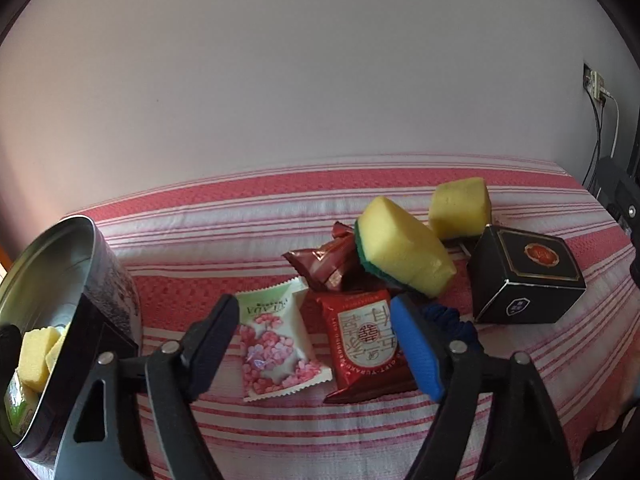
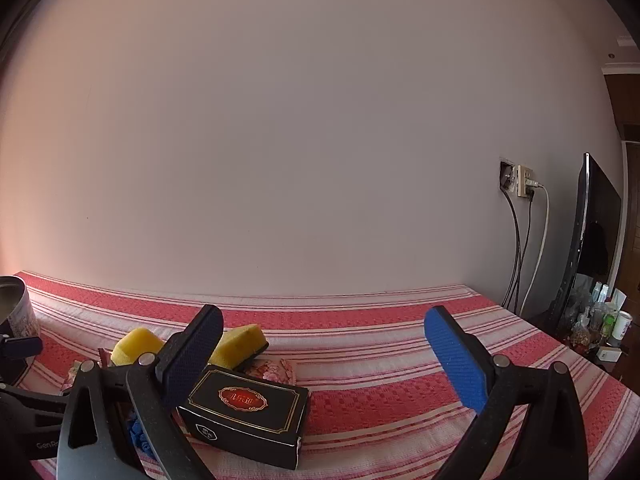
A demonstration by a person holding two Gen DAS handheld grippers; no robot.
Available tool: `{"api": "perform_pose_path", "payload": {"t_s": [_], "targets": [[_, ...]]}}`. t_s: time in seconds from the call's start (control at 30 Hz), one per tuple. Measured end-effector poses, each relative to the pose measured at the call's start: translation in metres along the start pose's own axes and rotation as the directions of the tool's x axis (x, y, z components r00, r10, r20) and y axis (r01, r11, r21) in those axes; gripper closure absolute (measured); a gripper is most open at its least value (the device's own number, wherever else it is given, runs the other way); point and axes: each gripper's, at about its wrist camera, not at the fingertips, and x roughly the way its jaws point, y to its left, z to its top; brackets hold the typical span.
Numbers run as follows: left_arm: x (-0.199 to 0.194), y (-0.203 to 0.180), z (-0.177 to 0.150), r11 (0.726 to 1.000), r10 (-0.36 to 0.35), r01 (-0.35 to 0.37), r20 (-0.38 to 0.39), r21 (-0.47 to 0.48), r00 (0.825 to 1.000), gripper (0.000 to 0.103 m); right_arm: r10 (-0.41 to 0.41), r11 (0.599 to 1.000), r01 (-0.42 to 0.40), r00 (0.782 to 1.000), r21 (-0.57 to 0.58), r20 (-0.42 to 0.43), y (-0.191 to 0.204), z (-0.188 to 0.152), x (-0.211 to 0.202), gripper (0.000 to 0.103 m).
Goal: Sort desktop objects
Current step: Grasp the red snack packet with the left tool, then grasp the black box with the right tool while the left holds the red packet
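My left gripper is open and empty, just above a white floral sachet and a red packet on the striped cloth. Behind them lie a dark red wrapper, a yellow-green sponge and a second yellow sponge. A black box stands to the right. A blue hair tie lies behind the right finger. My right gripper is open and empty, with the black box beside its left finger and two sponges beyond.
A round metal tin at far left holds yellow sponge pieces. The pink striped cloth runs to a bare wall. At right are a wall socket with cables, a dark screen and bottles.
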Motion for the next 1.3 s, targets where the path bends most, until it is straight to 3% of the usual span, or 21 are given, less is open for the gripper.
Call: {"api": "perform_pose_path", "payload": {"t_s": [0.17,0.3,0.37,0.4,0.43,0.57,0.7,0.77,0.83,0.97,1.1,1.23,1.3], "targets": [[0.012,-0.010,0.000,0.998,-0.060,0.059,-0.056,-0.004,0.997,0.031,-0.024,1.000,0.024,1.000,-0.008,-0.010,-0.002,-0.001,0.005,0.001],[0.018,-0.029,-0.001,0.997,-0.036,0.041,-0.081,0.067,0.996,0.029,-0.034,0.999,0.034,0.999,0.006,-0.029,-0.007,0.000,0.008,0.001],[0.020,-0.033,-0.002,0.995,-0.060,0.067,-0.090,0.072,0.994,0.031,-0.037,0.999,0.038,0.998,0.024,-0.041,-0.011,0.000,0.010,0.001],[0.020,-0.032,-0.002,0.994,-0.080,0.086,-0.091,0.066,0.993,0.035,-0.036,0.999,0.037,0.998,0.040,-0.049,-0.014,0.000,0.011,0.001],[0.018,-0.027,-0.002,0.990,-0.118,0.125,-0.100,0.058,0.988,0.059,-0.032,0.998,0.035,0.998,0.055,-0.059,-0.017,-0.001,0.013,0.001],[0.023,-0.013,-0.003,0.973,-0.231,0.229,-0.130,-0.032,0.964,0.063,-0.023,0.994,0.034,0.994,0.105,-0.108,-0.027,-0.002,0.019,0.001],[0.012,0.010,-0.006,0.942,-0.314,0.305,-0.047,-0.142,0.948,0.064,-0.007,0.986,0.027,0.992,0.163,-0.126,-0.040,-0.002,0.021,0.001],[-0.001,0.022,-0.006,0.942,-0.291,0.293,0.037,-0.162,0.956,0.064,0.025,0.979,0.002,0.991,0.202,-0.131,-0.046,-0.003,0.022,0.001],[-0.017,0.027,-0.005,0.966,-0.206,0.222,0.124,-0.132,0.971,0.064,0.100,0.968,-0.065,0.986,0.242,-0.135,-0.051,-0.002,0.024,0.001],[-0.042,0.043,0.004,0.977,-0.119,0.160,0.265,-0.138,0.957,0.064,0.254,0.953,-0.214,0.950,0.216,-0.180,-0.036,-0.005,0.033,0.001],[-0.051,0.058,0.003,0.967,-0.097,0.163,0.311,-0.194,0.945,0.064,0.237,0.972,-0.225,0.925,0.074,-0.296,-0.002,-0.014,0.047,0.001],[-0.054,0.055,0.004,0.975,0.000,0.071,0.323,-0.209,0.946,0.064,0.323,0.946,-0.301,0.859,0.118,-0.397,0.012,-0.024,0.060,0.001],[-0.055,0.061,0.002,0.976,0.005,0.065,0.321,-0.209,0.947,0.064,0.309,0.950,-0.294,0.848,0.102,-0.431,0.024,-0.026,0.068,0.001]]}}
